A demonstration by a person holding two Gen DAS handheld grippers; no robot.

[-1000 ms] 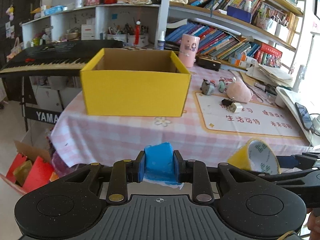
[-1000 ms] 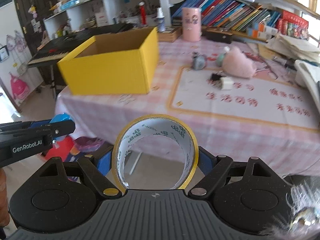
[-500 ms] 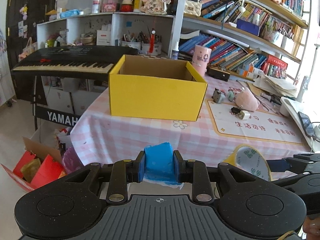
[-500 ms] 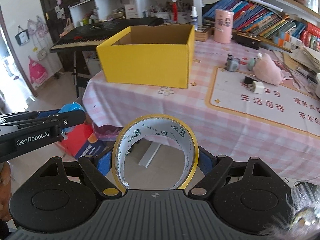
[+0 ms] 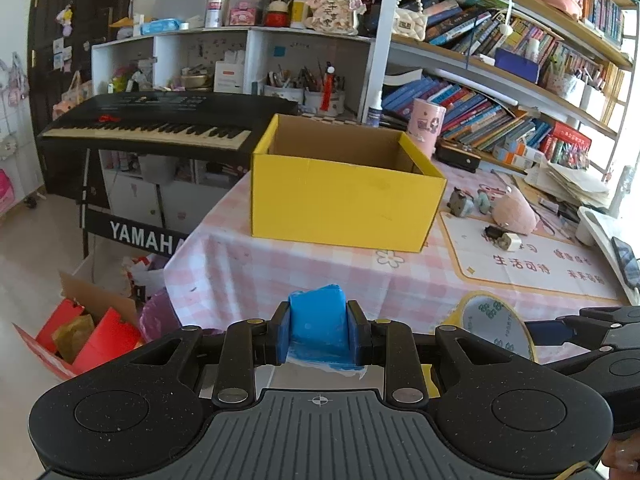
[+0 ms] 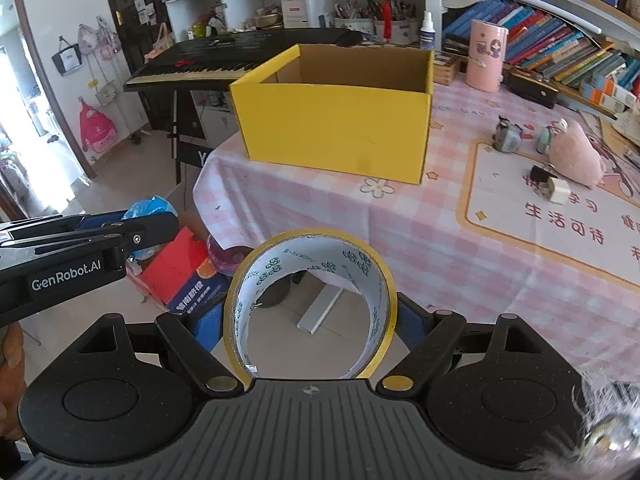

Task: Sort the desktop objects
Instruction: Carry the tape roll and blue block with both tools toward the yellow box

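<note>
Two grippers: both loaded, both held off the near edge of the table, short of it.
Left gripper [image 5: 319, 334]: pads pressed on a blue packet [image 5: 318, 326], crumpled wrapper poking out below.
Right gripper [image 6: 310, 316]: fingers clamped on the outer sides of a yellow tape roll [image 6: 310, 308], its hole facing the camera.
Yellow box [image 5: 344, 196]: open-topped cardboard, standing on the pink checked tablecloth [image 5: 280, 272] at the table's left end; no contents can be seen from here.
On the mat [image 6: 560, 216]: a pink plush [image 6: 576, 158], two small grey figures beside it, a little white plug [image 6: 556, 192] in front.
Behind the box: a pink canister [image 6: 488, 54], a spray bottle, shelves of books.
Left of the table: a black Yamaha keyboard [image 5: 152, 128] on its stand.
On the floor: red cartons [image 5: 80, 336] and a purple bag under the table corner.
Between grippers and box: only bare tablecloth.
</note>
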